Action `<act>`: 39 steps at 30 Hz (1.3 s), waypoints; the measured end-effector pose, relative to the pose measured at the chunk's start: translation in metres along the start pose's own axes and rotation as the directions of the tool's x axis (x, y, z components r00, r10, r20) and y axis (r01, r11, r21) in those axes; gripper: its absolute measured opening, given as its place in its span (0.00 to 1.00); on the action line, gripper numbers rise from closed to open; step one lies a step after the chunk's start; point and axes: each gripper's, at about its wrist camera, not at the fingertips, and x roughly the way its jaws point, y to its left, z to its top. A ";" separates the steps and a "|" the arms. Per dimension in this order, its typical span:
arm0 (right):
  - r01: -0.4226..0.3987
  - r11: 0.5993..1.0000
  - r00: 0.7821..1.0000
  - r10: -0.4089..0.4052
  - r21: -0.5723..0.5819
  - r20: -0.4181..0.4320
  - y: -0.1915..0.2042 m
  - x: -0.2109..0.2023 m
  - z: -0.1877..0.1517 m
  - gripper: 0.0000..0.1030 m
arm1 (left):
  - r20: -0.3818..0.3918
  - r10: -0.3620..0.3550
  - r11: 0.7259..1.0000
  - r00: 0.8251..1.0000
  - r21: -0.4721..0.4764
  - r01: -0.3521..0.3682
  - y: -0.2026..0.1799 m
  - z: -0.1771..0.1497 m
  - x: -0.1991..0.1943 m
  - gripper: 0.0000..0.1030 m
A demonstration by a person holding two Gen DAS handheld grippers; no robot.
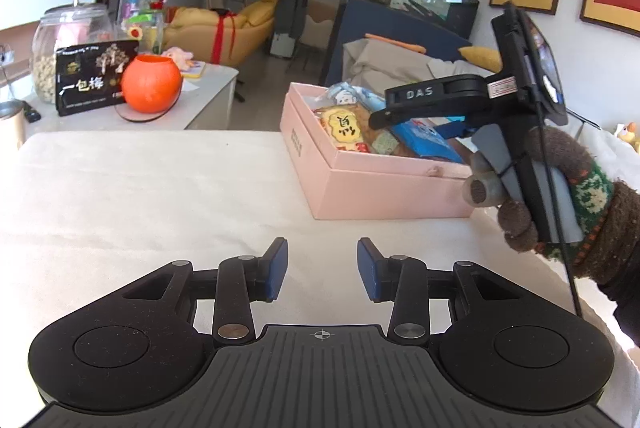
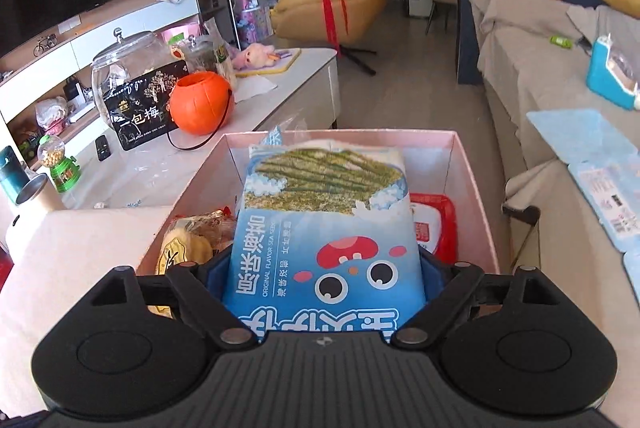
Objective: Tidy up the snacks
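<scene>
Right tongs point(image 2: 325, 280) gripped a blue seaweed-snack packet point(image 2: 326, 228), held over the open pink box point(image 2: 472, 196) at the table's far right. Box already held a yellow cracker bag point(image 2: 188, 248) and a red-lidded tub point(image 2: 434, 224). Left tongs point(image 1: 322, 270) were open, empty, above bare table point(image 1: 140, 188). No loose snacks visible on the table; judged near completion, with this packet left to release.

The supporting surface is a table covered with a white cloth point(image 1: 140, 188). A pink box point(image 1: 384, 188) rests directly on the cloth, ahead and to the right of the left gripper point(image 1: 322, 270). The cloth directly beneath and ahead of that gripper is bare.
</scene>
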 end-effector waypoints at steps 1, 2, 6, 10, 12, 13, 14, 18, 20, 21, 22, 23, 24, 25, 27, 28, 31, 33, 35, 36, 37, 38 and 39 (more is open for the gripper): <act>-0.003 1.000 1.000 0.004 -0.009 0.017 -0.001 -0.006 0.001 0.86 | 0.007 0.009 1.000 1.000 0.015 -0.009 -0.001 -0.001 -0.001 0.41; -0.011 1.000 0.999 0.011 -0.014 0.032 -0.002 -0.013 0.002 0.86 | 0.012 0.020 0.999 1.000 0.031 -0.020 -0.002 -0.002 -0.001 0.41; -0.013 1.000 0.995 0.011 0.020 0.100 -0.012 -0.053 0.005 0.89 | 0.003 0.069 0.996 0.998 0.061 -0.069 -0.004 -0.008 -0.005 0.41; 0.006 1.000 0.997 -0.007 0.005 0.074 -0.008 -0.086 -0.030 0.92 | -0.018 0.123 0.990 0.992 0.067 -0.122 -0.011 -0.013 -0.010 0.41; -0.002 1.000 0.999 0.003 -0.002 0.032 0.000 -0.093 -0.059 0.92 | -0.034 0.158 0.985 0.987 0.078 -0.155 -0.018 -0.018 -0.012 0.41; -0.006 1.000 1.000 0.006 0.001 0.005 0.005 -0.095 -0.074 0.92 | -0.041 0.176 0.982 0.984 0.082 -0.172 -0.020 -0.021 -0.012 0.41; -0.021 1.000 0.999 0.021 0.015 -0.031 0.008 -0.096 -0.092 0.92 | -0.044 0.190 0.979 0.981 0.082 -0.186 -0.022 -0.023 -0.011 0.41; -0.025 0.999 0.997 0.022 -0.034 -0.079 0.027 -0.098 -0.138 0.94 | -0.090 0.205 0.975 0.975 0.109 -0.194 -0.032 -0.032 -0.007 0.42; 0.037 0.993 0.996 -0.046 -0.113 -0.081 0.039 -0.097 -0.145 0.95 | -0.094 0.207 0.975 0.974 0.106 -0.197 -0.035 -0.033 -0.003 0.48; 0.057 0.992 0.995 -0.066 -0.115 -0.071 0.041 -0.097 -0.145 1.00 | -0.094 0.211 0.974 0.973 0.109 -0.201 -0.036 -0.033 -0.002 0.49; 0.074 0.992 0.993 -0.082 -0.099 -0.082 0.040 -0.096 -0.144 1.00 | -0.092 0.218 0.972 0.972 0.109 -0.207 -0.037 -0.033 -0.001 0.49; 0.065 0.995 0.993 -0.071 -0.070 -0.093 0.036 -0.095 -0.143 1.00 | -0.090 0.224 0.971 0.970 0.105 -0.215 -0.038 -0.033 0.000 0.49; 0.064 0.997 0.994 -0.068 -0.051 -0.089 0.034 -0.095 -0.143 1.00 | -0.087 0.233 0.969 0.969 0.105 -0.223 -0.039 -0.034 0.000 0.50; 0.064 0.996 0.994 -0.069 -0.053 -0.084 0.032 -0.096 -0.145 1.00 | -0.085 0.241 0.967 0.967 0.108 -0.231 -0.041 -0.034 0.001 0.50; 0.065 0.994 0.996 -0.070 -0.084 -0.051 0.034 -0.098 -0.151 1.00 | -0.083 0.252 0.964 0.964 0.109 -0.243 -0.043 -0.035 0.001 0.50; 0.055 0.995 0.998 -0.058 -0.082 -0.032 0.032 -0.098 -0.153 1.00 | -0.082 0.258 0.962 0.963 0.111 -0.249 -0.044 -0.036 0.001 0.50; 0.062 0.995 0.998 -0.062 -0.081 0.005 0.032 -0.100 -0.158 1.00 | -0.080 0.266 0.959 0.961 0.121 -0.255 -0.046 -0.036 0.000 0.50; 0.059 0.995 0.998 -0.059 -0.076 0.003 0.033 -0.099 -0.157 1.00 | -0.081 0.263 0.960 0.961 0.117 -0.253 -0.047 -0.036 0.000 0.50; 0.056 0.996 0.998 -0.055 -0.072 0.004 0.035 -0.099 -0.157 1.00 | -0.081 0.263 0.960 0.962 0.117 -0.253 -0.047 -0.037 -0.001 0.50; 0.056 0.996 0.998 -0.056 -0.072 0.004 0.035 -0.099 -0.156 1.00 | -0.081 0.263 0.960 0.961 0.117 -0.253 -0.047 -0.036 0.000 0.50; 0.056 0.996 0.998 -0.056 -0.072 0.004 0.035 -0.099 -0.156 1.00 | -0.080 0.264 0.960 0.961 0.118 -0.254 -0.047 -0.037 0.000 0.50; 0.055 0.996 0.998 -0.055 -0.071 0.004 0.035 -0.099 -0.156 1.00 | -0.080 0.265 0.960 0.961 0.120 -0.254 -0.048 -0.037 -0.001 0.50; 0.055 0.996 0.998 -0.055 -0.071 0.004 0.036 -0.099 -0.157 1.00 | -0.081 0.263 0.961 0.962 0.117 -0.252 -0.047 -0.036 -0.001 0.50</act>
